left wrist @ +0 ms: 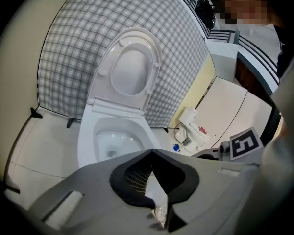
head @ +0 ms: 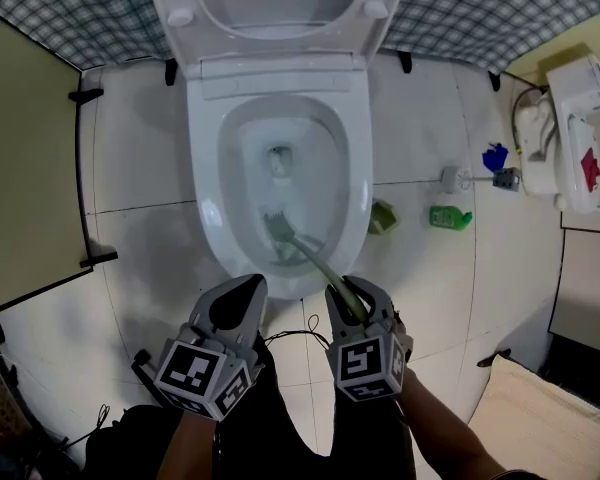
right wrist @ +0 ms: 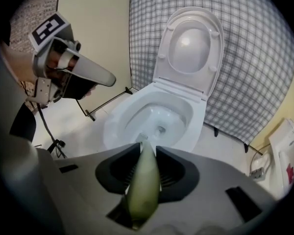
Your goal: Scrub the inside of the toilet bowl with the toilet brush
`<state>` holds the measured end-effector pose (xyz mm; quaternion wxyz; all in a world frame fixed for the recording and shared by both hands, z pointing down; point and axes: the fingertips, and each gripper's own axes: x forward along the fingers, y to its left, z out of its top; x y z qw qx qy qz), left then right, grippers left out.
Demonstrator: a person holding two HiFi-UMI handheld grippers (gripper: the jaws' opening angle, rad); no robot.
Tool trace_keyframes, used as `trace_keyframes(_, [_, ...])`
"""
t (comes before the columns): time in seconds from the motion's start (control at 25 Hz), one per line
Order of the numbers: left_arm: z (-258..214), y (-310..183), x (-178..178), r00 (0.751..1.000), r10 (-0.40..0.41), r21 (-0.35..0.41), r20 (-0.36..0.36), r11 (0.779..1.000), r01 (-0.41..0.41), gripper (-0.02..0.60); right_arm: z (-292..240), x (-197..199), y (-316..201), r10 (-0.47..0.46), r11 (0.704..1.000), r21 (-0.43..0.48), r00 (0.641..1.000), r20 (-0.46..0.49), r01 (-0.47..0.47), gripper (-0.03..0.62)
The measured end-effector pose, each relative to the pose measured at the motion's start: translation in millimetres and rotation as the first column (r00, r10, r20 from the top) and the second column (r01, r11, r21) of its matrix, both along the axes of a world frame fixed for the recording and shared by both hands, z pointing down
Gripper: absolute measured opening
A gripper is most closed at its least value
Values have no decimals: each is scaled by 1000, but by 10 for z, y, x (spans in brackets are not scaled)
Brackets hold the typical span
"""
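R gripper at lower centre-right of the head view, jaws clamped on the pale green handle of the toilet brush; in the R gripper view the handle fills the gap betw. the pads. Brush runs up-left from the jaws into the toilet bowl, its head low inside the bowl, just below the drain hole in the frame, on the inner wall. L gripper sits beside it at lower centre-left, over the bowl's near rim; jaw tips together, nothing held. Seat and lid stand up at top centre. Green bottle on floor tiles, right of bowl, well apart.
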<state>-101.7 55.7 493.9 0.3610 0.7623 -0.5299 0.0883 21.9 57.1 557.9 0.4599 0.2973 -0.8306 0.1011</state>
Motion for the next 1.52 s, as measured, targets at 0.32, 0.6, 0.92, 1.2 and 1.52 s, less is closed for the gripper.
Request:
trace_keyframes(0.32, [24,6,-48,1000,-8,-2,-4,1000,8,6,516,-336,-704,44,999,18,996,-75,-43,121])
trace_keyframes(0.6, [18,-4,-104,1000,-23,4,-9,1000,23,5,481,-289,-686,5,1000,8,996,-86,-4,121])
trace_keyframes(0.92, [-28,-4,-12,1000,-19,12,-19,1000,19,5,104,4,-183,-37,999,-21,997,-69,36,120])
trace_keyframes(1.2, [-74,30,21,999,-29,20,-27,999,30,6,-253,155,44,-197,980,-58,972,-130,191,120])
trace_keyframes(1.52, [-73,48,19,999,-34,21,-31,999,34,5,-195,235,-192,-244,969,-25,942,-231,245,118])
